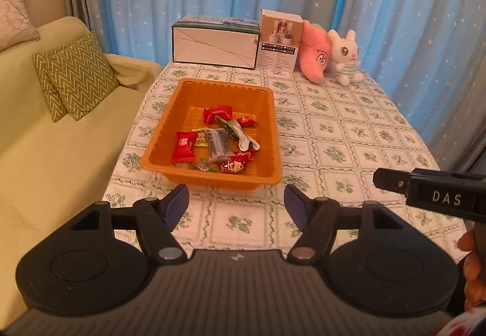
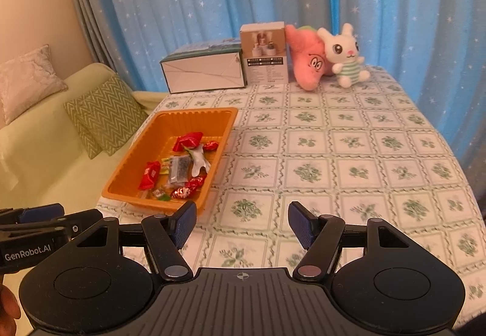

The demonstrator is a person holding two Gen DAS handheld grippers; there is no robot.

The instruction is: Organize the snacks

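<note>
An orange plastic tray (image 1: 263,111) sits on the left part of the table and holds several wrapped snacks: red candies (image 1: 183,147), a clear grey packet (image 1: 217,144) and a white-green wrapper (image 1: 244,135). My left gripper (image 1: 237,205) is open and empty, just in front of the tray's near rim. My right gripper (image 2: 241,225) is open and empty, to the right of the tray (image 2: 226,120), above the tablecloth. Its snacks (image 2: 179,167) also show in the right wrist view. The right gripper's side shows at the right edge of the left wrist view (image 1: 431,190).
The table has a green floral cloth (image 1: 349,135). At its far edge stand a white box (image 1: 214,46), a smaller carton (image 1: 281,41), a pink plush (image 1: 316,55) and a white rabbit plush (image 1: 346,58). A yellow-green sofa with a patterned cushion (image 1: 76,75) is left of the table. Blue star curtains hang behind.
</note>
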